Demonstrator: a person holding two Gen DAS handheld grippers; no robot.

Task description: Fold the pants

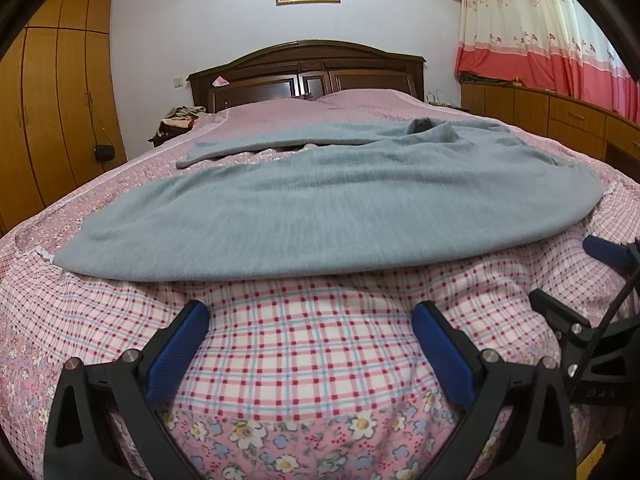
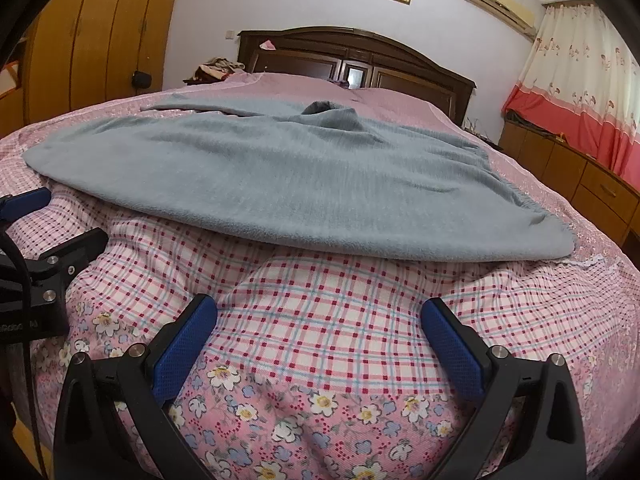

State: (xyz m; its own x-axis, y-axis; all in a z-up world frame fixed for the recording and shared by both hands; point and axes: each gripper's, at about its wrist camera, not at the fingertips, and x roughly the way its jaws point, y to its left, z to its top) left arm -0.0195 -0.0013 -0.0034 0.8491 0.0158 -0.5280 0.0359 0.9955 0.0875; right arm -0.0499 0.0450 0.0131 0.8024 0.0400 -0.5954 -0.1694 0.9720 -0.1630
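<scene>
From my left wrist view, the left hand-held gripper [image 1: 310,320] has its 2 blue-padded fingers [image 1: 178,350] spread wide with nothing between them, hovering over the pink checked part of the bedspread [image 1: 304,340]. The grey pants [image 1: 320,208] lie spread flat on the bed [image 1: 120,176] just ahead, their near edge running across the frame, 1 leg reaching left toward the wardrobe [image 1: 52,100] and a bunched fold near the far right. The right hand-held gripper [image 1: 600,280] shows at the right edge, beside the pants' near corner; I cannot tell its opening from here. From my right wrist view, the right hand-held gripper [image 2: 320,322] is also wide open and empty over the checked cloth, and the pants [image 2: 300,184] lie ahead, not touched by its fingers [image 2: 452,350]. The left hand-held gripper [image 2: 36,232] appears at the left edge. I see no container in either view, only low cabinets [image 2: 580,176] along the wall with drawers shut.
</scene>
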